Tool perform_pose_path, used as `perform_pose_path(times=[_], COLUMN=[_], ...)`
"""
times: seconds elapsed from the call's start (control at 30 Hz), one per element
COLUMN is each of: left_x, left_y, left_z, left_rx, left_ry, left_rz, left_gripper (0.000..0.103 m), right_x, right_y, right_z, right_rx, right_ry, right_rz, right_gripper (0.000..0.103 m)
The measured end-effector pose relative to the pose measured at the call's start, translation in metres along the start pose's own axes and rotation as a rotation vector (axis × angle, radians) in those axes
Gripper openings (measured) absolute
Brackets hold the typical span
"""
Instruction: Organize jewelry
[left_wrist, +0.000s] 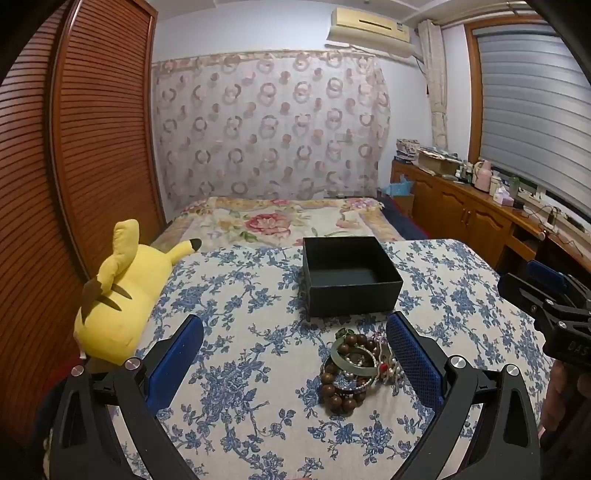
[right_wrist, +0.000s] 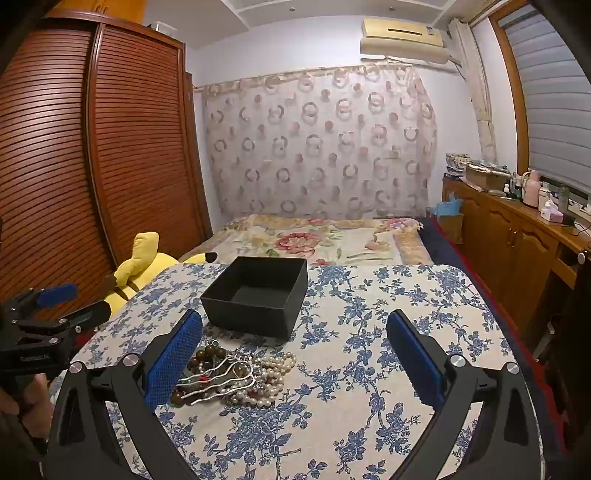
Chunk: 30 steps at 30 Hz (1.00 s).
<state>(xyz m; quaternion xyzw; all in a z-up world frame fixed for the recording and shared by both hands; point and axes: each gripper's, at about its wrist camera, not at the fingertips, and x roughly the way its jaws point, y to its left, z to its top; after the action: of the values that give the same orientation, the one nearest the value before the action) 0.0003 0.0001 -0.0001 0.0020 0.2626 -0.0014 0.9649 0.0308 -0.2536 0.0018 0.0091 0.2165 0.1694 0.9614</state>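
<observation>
A pile of jewelry (left_wrist: 352, 369) lies on the blue-flowered tablecloth (left_wrist: 240, 369): brown wooden beads, a pale green bangle, pearls and a silver hair fork. The same pile of jewelry (right_wrist: 229, 376) shows in the right wrist view. Behind it stands an open, empty black box (left_wrist: 349, 280), also the black box (right_wrist: 256, 295). My left gripper (left_wrist: 295, 334) hovers open just before the pile, which sits by its right finger. My right gripper (right_wrist: 295, 332) is open too, with the pile by its left finger. Nothing is held.
A yellow plush toy (left_wrist: 118, 295) lies at the table's left edge. A bed with a floral cover (left_wrist: 273, 221) is behind the table. A wooden wardrobe (left_wrist: 74, 147) stands left, a cluttered wooden cabinet (left_wrist: 461, 199) along the right wall.
</observation>
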Motion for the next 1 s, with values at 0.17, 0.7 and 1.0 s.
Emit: perform_pose_path(times=[0.17, 0.7, 1.0], left_x=[-0.0001, -0.0004, -0.0006], left_y=[0.0000, -0.0001, -0.0003], left_z=[0.0000, 0.0001, 0.0001], left_rx=[0.000, -0.001, -0.002], left_ry=[-0.002, -0.003, -0.004], left_rz=[0.000, -0.001, -0.001], left_gripper=[0.096, 0.096, 0.096], right_x=[-0.0005, 0.0004, -0.0025], right_y=[0.0009, 0.0007, -0.0036], right_z=[-0.0005, -0.0002, 0.0001], right_rx=[-0.006, -0.002, -0.003], right_ry=[0.002, 0.008, 0.008], right_rz=[-0.002, -0.003, -0.004], right_gripper=[0.101, 0.101, 0.101])
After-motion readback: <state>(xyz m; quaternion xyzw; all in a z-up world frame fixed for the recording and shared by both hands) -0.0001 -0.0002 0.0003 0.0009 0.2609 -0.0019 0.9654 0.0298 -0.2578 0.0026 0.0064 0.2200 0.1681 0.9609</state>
